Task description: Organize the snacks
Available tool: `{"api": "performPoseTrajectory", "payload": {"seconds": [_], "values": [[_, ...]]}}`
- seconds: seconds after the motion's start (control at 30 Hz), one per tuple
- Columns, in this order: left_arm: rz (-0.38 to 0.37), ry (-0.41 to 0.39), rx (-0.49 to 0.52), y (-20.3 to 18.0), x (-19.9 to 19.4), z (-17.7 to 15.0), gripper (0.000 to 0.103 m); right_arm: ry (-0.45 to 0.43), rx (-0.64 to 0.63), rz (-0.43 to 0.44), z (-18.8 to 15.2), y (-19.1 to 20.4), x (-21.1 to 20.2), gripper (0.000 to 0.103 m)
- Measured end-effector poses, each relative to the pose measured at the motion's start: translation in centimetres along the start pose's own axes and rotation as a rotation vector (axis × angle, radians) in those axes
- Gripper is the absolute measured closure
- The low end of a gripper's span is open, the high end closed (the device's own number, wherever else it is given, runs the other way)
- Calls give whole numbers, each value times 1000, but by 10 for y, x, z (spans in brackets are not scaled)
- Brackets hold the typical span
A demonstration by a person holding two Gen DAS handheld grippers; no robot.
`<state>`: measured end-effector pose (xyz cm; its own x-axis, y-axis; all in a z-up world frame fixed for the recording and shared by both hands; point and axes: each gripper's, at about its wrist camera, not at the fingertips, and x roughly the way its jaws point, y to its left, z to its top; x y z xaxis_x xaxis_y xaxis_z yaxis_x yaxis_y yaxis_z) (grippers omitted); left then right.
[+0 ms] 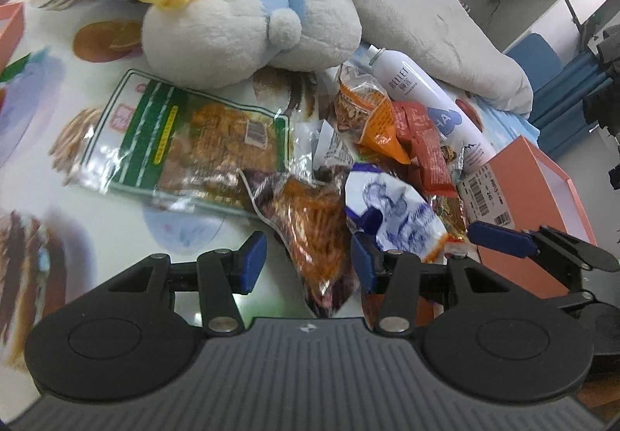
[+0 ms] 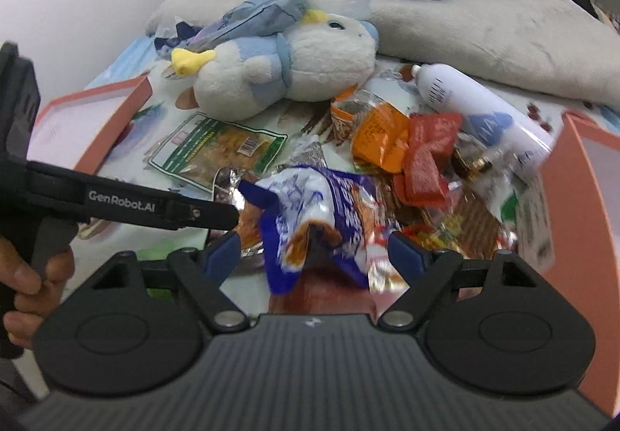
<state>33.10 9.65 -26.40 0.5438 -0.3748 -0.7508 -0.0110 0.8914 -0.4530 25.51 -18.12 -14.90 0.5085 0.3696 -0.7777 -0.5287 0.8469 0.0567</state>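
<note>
The blue-and-white snack bag (image 2: 310,214) lies straight ahead between the wide-open right tongs (image 2: 316,254), nearer than the half-open, empty left tongs (image 1: 308,262); its long axis runs away from them.

Left claw (image 1: 308,262) hanging over printed surface (image 1: 46,90), blue pads apart, straddling clear packet of orange-brown strips (image 1: 314,229) without pressing. Crumpled white-and-blue wrapper (image 1: 395,210) lying just right of it. Green-edged clear bag of fried snack (image 1: 193,144) lying flat, left. White plush toy with yellow tuft (image 1: 240,24) resting behind. White spray can (image 1: 426,98) lying beside salmon cardboard box (image 1: 531,206). Right claw's blue finger (image 1: 502,237) reaching in at right.
</note>
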Motion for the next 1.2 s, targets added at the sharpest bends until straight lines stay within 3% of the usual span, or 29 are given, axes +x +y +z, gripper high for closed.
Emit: {"api": "performPoseTrajectory", "payload": {"seconds": [0.2,0.5,0.63,1.03,1.2], "values": [[8,33,28,3,20,10,50,9,-56,5,7,2,22,18],[-1,29,25,5,25,9,50,30,-17,15,0,-2,32,19],[20,4,23,5,15,10,50,17,11,-4,-1,-7,22,19],[-25,-91,35,-10,-27,25,48,-40,164,-116,0,-24,-25,19],[-75,-125,23,-16,-33,31,36,-76,205,-149,2,-30,-41,19]]}}
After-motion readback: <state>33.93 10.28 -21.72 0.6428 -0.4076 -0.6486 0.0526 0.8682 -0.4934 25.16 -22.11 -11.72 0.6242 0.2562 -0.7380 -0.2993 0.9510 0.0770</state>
